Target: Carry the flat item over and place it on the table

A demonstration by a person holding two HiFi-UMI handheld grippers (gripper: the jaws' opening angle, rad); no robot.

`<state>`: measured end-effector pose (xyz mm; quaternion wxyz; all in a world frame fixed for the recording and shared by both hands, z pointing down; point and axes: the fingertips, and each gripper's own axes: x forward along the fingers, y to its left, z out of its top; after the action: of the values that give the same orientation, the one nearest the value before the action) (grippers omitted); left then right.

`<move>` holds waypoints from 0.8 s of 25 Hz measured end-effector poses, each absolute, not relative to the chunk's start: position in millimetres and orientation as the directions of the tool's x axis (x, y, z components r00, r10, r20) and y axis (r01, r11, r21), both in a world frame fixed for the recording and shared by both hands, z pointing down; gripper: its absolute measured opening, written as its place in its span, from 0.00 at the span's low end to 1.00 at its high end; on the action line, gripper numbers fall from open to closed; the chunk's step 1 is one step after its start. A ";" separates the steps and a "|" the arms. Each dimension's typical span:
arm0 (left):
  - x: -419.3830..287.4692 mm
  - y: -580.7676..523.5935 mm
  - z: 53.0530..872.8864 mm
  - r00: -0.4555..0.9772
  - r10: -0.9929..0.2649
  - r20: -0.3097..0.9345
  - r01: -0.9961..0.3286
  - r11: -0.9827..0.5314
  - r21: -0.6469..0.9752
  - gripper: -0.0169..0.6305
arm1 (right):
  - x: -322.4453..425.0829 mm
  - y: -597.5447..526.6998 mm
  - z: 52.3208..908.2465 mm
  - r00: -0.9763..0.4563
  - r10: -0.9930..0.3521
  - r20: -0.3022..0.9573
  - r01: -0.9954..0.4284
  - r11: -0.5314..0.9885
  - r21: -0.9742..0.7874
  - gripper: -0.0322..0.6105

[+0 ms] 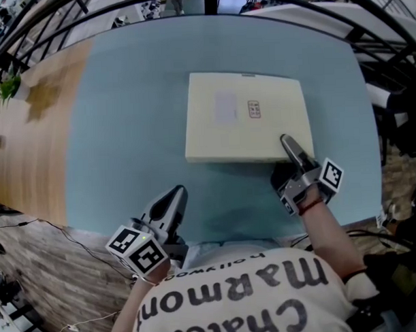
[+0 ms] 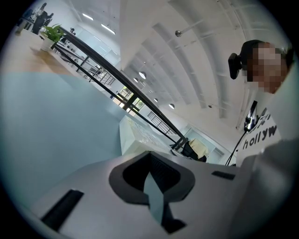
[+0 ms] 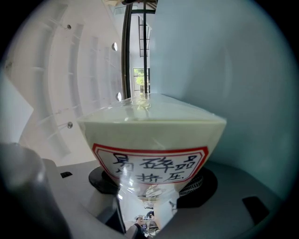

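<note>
Nearest the person, the left gripper [image 1: 176, 193] hung empty with jaws together, while the right gripper [image 1: 287, 141] was clamped on the near right corner of the flat box [image 1: 246, 116] lying mid-table [image 1: 124, 117], so placing seemed nearly done, needing only release and withdrawal.

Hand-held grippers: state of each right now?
Left hand-held gripper: closed, nothing between the jaws.
Right hand-held gripper: closed on the near right corner of the flat box, which lies on the table.
</note>
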<state>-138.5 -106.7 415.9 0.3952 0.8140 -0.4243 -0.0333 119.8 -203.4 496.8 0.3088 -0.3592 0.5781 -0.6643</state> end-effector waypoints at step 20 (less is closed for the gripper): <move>-134.9 -114.7 413.9 0.653 -0.706 0.276 -0.653 -0.339 0.677 0.03 | 121.4 -205.9 496.9 -0.519 -0.835 0.182 -0.045 -0.186 -0.982 0.53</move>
<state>-134.9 -114.7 413.9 0.3971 0.8177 -0.4154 -0.0332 121.4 -205.9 496.9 0.2975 -0.3897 0.5646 -0.6640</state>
